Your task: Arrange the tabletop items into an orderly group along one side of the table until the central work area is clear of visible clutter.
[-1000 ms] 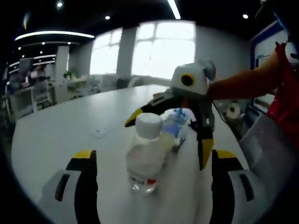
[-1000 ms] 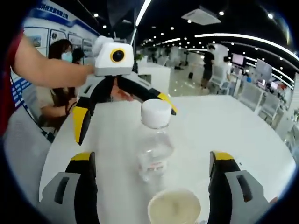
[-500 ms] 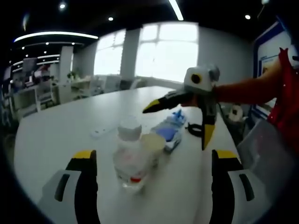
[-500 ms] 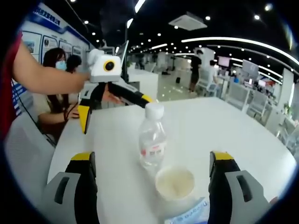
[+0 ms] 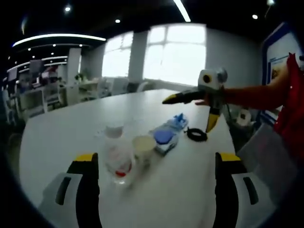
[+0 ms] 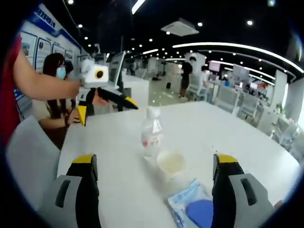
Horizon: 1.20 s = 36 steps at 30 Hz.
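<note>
Standing bottle (image 6: 152, 137), cup (image 6: 171, 163) beside; blurred, perhaps touching

No lettering is legible: the bottle (image 6: 152, 135) label and the wall posters (image 6: 42, 33) seem printed, but are blurred.

So on the desk (image 5: 66, 128) there's one water bottle (image 5: 118, 159), one cup (image 5: 143, 148) beside it, one blue packet (image 5: 167, 135), one black cable coil (image 5: 196, 135).

Bright windows (image 5: 166, 52) fill the far wall, ceiling lights (image 6: 223, 46) curve overhead, and posters (image 6: 40, 35) line one wall (seated people (image 6: 54, 71) beneath them, wearing masks).
</note>
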Motion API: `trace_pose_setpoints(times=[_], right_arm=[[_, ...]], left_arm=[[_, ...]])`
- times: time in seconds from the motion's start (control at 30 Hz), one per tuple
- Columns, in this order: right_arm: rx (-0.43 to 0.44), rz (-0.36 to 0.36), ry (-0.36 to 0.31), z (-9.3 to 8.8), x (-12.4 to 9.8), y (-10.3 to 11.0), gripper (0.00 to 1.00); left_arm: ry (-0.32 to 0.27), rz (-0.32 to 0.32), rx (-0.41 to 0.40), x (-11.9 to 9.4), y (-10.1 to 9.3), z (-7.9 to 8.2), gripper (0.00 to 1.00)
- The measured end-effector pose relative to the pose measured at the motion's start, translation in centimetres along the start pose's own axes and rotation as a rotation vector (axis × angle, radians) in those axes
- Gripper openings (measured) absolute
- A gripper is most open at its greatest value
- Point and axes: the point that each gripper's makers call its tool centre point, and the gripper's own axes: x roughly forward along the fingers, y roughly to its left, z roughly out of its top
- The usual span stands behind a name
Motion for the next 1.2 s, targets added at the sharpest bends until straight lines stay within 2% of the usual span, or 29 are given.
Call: trace_pose_setpoints(times=[0.13, 0.3, 0.47, 0.53, 0.6, 0.77, 0.93, 1.03, 1.2], right_arm=[[0.010, -0.028, -0.007, -0.6, -2.2, 0.3, 1.00], [0.031, -0.077, -0.034, -1.0, -4.9, 0.5, 1.00], [0.018, -0.116, -0.009, -2.3, -7.3, 1.2, 1.00], [0.027, -0.128, -0.020, -2.3, -8.1, 1.5, 1.00], [0.036, -0.152, -0.022, -2.6, -9.1, 1.8, 1.00], [0.049, -0.205, -0.014, -3.9, -11.4, 2.4, 1.00], [0.103, -0.302, -0.032, -5.0, -14.1, 2.3, 1.00], [0.102, -0.339, -0.028, -5.3, -15.2, 2.5, 1.00], [0.082, -0.442, 0.030, -6.7, -16.8, 2.5, 0.99]], left_arm=[[-0.017, 0.004, 0.003, -0.4, -1.5, 0.5, 0.99], [-0.023, 0.009, -0.008, -0.7, -3.3, 0.3, 0.99], [-0.027, 0.028, -0.028, -1.0, -4.8, -0.1, 0.99], [-0.033, 0.035, -0.035, -1.2, -5.3, 0.0, 0.99], [-0.059, 0.047, -0.049, -1.5, -6.1, 0.3, 0.99], [-0.051, 0.062, -0.046, -1.9, -7.6, -0.5, 0.99], [-0.070, 0.082, -0.076, -2.6, -9.0, -1.1, 0.98], [-0.073, 0.090, -0.087, -2.8, -9.5, -1.5, 0.98], [-0.070, 0.093, -0.074, -3.0, -10.5, -1.8, 0.97]])
